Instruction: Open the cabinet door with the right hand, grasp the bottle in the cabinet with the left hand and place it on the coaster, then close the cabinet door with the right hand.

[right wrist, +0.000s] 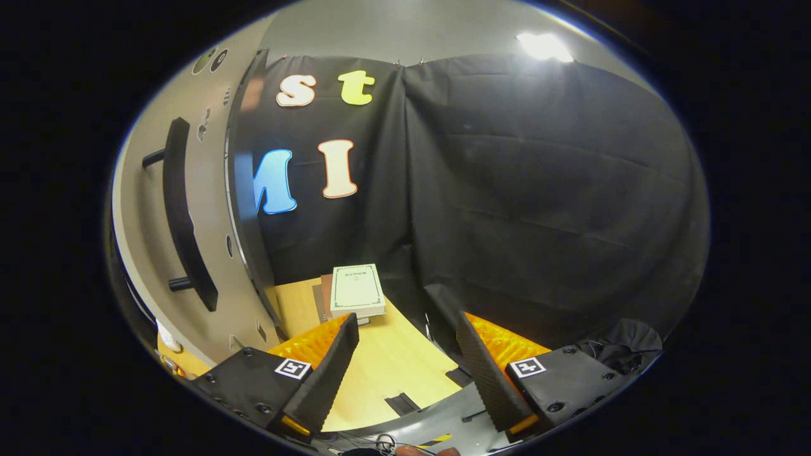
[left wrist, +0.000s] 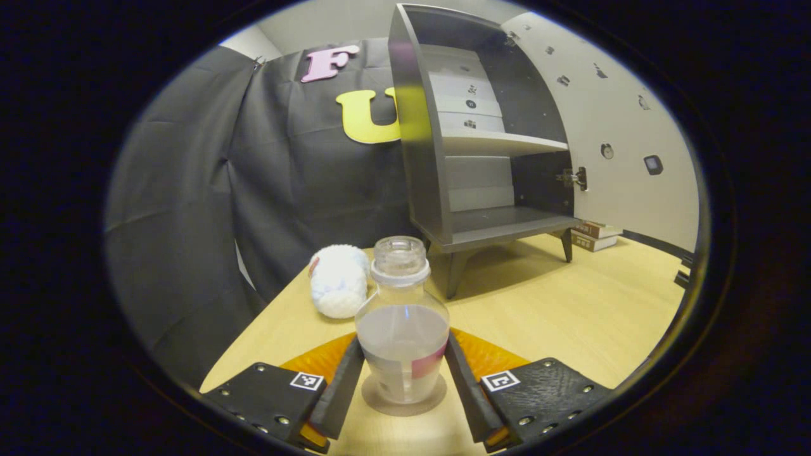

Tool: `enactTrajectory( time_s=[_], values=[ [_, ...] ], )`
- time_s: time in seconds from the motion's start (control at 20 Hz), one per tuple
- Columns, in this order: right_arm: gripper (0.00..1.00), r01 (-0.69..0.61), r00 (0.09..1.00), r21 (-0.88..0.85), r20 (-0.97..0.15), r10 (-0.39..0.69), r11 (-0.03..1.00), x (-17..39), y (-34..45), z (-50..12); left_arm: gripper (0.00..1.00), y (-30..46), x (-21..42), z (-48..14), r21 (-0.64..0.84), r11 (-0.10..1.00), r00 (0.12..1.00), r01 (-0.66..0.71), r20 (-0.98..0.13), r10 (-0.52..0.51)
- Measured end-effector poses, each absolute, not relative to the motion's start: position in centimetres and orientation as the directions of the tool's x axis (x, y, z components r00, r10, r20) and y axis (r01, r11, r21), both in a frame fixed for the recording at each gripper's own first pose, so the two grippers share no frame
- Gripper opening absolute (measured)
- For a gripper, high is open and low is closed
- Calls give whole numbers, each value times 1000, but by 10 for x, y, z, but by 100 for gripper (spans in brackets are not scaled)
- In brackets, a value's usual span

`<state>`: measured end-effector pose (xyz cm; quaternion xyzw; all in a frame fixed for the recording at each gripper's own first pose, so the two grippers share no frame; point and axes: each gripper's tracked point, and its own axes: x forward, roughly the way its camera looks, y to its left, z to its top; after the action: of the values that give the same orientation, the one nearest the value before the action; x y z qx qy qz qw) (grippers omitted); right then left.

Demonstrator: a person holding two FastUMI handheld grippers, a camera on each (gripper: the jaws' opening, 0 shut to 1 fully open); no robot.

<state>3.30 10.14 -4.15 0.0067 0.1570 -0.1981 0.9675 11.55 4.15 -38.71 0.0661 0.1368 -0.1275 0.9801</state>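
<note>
A clear bottle [left wrist: 401, 316] with a wide open neck and cloudy liquid stands upright on a round grey coaster [left wrist: 403, 410] on the wooden table. My left gripper [left wrist: 403, 345] is shut on the bottle, one finger pressing each side of its lower body. Behind it the dark cabinet [left wrist: 421, 158] stands with its shelves bare and its pale door [left wrist: 624, 126] swung wide to the right. In the right gripper view, my right gripper [right wrist: 407, 324] is open and holds nothing. It hangs to the right of the door's outer face [right wrist: 146, 209], apart from the long dark handle [right wrist: 184, 221].
A white fluffy ball [left wrist: 339, 282] lies on the table just behind and left of the bottle. Stacked books [left wrist: 595, 234] sit under the open door; the top book [right wrist: 357, 289] lies ahead of my right gripper. The table edge [right wrist: 437, 354] runs close by.
</note>
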Motion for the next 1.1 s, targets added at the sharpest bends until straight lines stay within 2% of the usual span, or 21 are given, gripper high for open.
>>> enactTrajectory(
  time_s=[0.1,0.25,0.45,0.5,0.6,0.75,1.0,1.05,1.1],
  values=[
    [98,381,880,-14,-301,-367,925,34,94,-43,88,47,112,-364,122,961,942,249,-261,-211],
    [98,375,888,-41,-271,-372,926,43,72,-45,88,46,100,-328,148,964,955,220,-235,-182],
    [98,319,917,-27,-245,-316,947,51,61,-41,88,42,72,-264,175,971,974,166,-184,-133],
    [93,307,922,-31,-238,-306,951,53,57,-43,87,38,65,-251,185,970,976,157,-180,-123],
    [93,266,931,-25,-252,-264,964,52,58,-53,88,30,48,-224,214,968,981,135,-165,-101],
    [93,210,947,6,-252,-202,978,56,58,-52,88,-4,18,-179,164,973,982,162,-128,-142],
    [93,75,976,36,-208,-66,997,70,77,-28,87,-38,-17,-113,139,981,988,136,-90,-125],
    [98,40,981,40,-192,-31,998,74,86,-18,87,-49,-20,-101,138,979,987,148,-89,-137],
    [93,6,985,38,-174,1,999,77,94,-9,87,-62,-22,-90,128,977,982,173,-94,-162]
  ],
)
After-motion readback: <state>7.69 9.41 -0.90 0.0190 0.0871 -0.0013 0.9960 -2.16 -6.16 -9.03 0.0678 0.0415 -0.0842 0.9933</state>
